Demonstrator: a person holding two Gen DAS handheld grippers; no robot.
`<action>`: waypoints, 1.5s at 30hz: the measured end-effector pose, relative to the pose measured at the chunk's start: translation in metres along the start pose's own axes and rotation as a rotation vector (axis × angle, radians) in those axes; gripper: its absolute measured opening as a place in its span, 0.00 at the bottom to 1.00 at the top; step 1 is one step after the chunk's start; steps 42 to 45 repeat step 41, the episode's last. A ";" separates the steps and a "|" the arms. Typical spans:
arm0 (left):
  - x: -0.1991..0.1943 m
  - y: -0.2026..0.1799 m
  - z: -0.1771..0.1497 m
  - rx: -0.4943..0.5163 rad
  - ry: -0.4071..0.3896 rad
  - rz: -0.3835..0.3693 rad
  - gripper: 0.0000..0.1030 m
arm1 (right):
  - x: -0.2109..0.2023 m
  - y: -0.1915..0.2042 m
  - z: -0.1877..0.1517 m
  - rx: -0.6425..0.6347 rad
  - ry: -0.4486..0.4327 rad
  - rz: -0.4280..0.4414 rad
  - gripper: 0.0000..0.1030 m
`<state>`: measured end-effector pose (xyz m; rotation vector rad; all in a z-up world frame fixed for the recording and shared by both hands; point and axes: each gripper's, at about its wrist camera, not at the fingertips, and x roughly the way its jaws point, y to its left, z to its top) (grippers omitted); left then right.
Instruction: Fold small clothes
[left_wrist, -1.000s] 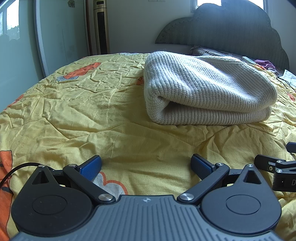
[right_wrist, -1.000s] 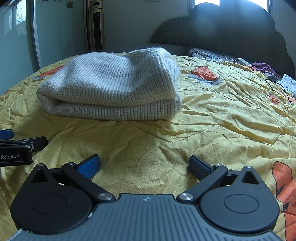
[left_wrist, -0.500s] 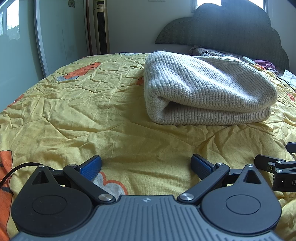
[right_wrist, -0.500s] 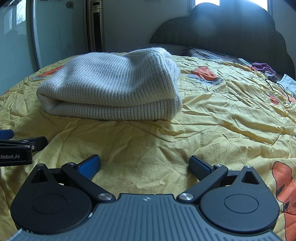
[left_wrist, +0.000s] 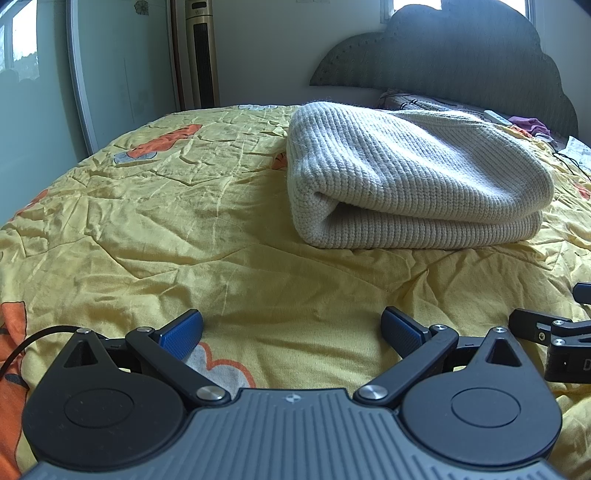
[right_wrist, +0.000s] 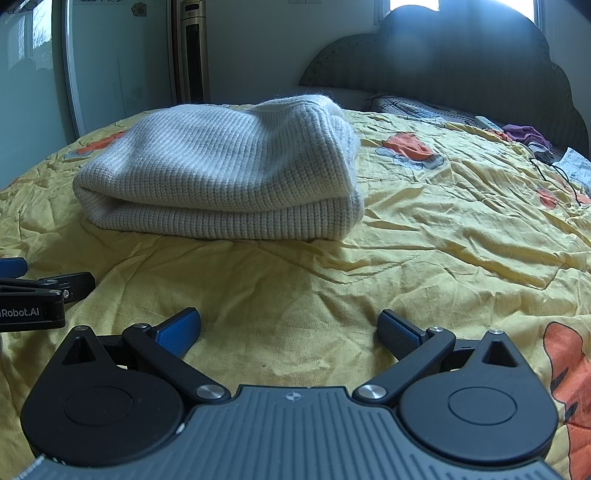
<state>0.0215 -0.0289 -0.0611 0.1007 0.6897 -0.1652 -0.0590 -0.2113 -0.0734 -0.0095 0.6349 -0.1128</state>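
Note:
A cream knitted sweater (left_wrist: 413, 181) lies folded into a thick bundle on the yellow bedspread (left_wrist: 147, 221); it also shows in the right wrist view (right_wrist: 221, 177). My left gripper (left_wrist: 291, 332) rests low on the bedspread, short of the sweater, open with nothing between its blue pads. My right gripper (right_wrist: 290, 332) sits beside it, also open and empty, a little before the sweater's front edge. Each gripper's edge shows in the other's view: the right gripper (left_wrist: 554, 339) and the left gripper (right_wrist: 37, 295).
A dark padded headboard (left_wrist: 461, 66) stands behind the bed, with pillows, a purple cloth (right_wrist: 524, 133) and a black cable (right_wrist: 554, 173) at the far right. A tall floor unit (left_wrist: 199, 55) and a glass door (left_wrist: 37, 92) stand at the left.

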 end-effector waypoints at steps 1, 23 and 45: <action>-0.001 0.000 0.001 0.001 0.004 0.001 1.00 | -0.001 0.000 0.001 0.000 0.012 0.004 1.00; -0.025 -0.003 0.010 0.012 0.017 0.017 1.00 | -0.041 0.013 0.009 0.019 -0.005 0.034 1.00; -0.030 -0.004 0.009 0.023 -0.007 0.030 1.00 | -0.042 0.010 0.008 0.029 -0.009 0.040 1.00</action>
